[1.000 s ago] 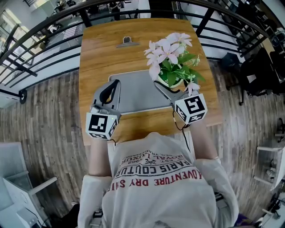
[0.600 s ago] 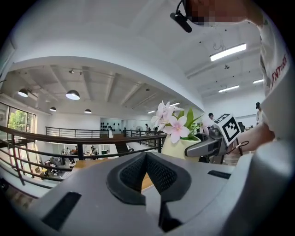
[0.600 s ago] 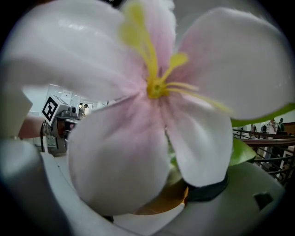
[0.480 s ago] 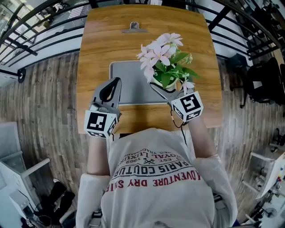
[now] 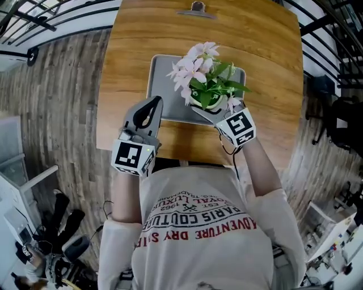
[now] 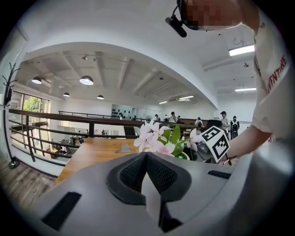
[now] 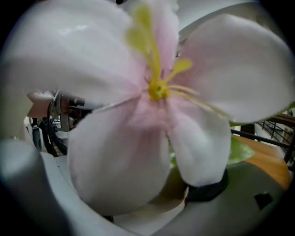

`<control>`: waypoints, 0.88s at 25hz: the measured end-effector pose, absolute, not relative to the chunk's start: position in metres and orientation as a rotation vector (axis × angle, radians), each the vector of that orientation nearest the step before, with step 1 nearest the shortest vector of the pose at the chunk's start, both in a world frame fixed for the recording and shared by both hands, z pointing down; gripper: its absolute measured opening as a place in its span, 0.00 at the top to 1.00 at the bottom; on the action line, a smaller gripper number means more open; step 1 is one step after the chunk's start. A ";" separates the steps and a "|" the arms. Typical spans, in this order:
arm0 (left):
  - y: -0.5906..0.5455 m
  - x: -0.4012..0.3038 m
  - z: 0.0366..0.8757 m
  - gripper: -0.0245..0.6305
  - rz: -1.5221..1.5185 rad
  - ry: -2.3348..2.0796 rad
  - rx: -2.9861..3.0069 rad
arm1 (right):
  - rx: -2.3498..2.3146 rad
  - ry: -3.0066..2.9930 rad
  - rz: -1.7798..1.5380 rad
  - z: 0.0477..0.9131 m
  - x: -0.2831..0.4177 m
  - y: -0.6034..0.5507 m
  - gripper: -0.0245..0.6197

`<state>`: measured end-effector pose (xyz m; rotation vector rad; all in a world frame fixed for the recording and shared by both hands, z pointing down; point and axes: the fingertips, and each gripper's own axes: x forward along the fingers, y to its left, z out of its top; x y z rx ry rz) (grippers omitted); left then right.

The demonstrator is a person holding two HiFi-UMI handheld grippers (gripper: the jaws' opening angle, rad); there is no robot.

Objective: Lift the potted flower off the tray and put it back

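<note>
Two grippers: right gripper [image 5: 202, 109] clamps the potted flower [image 5: 205, 85] by its pot, shifted inward from the right edge of the tray [image 5: 161, 85] to above its front, likely ready for lowering; left gripper [image 5: 152, 103], clenched and empty, idles nearby.

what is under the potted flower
The grey tray lies below the potted flower, held in the right tongs. Leaves and petals cover the pot's base, so contact cannot be seen.

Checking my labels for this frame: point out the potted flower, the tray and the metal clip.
potted flower [image 5: 193, 68]: head view, on a pink blossom.
tray [image 5: 162, 80]: head view, bare left part.
metal clip [image 5: 196, 12]: head view, its middle.
</note>
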<state>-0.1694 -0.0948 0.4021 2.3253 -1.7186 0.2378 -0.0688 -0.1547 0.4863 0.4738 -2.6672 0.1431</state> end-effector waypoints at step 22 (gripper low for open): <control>-0.102 -0.180 0.487 0.94 0.288 -1.791 2.092 | -0.026 -2.700 0.186 0.565 -0.117 -0.157 0.19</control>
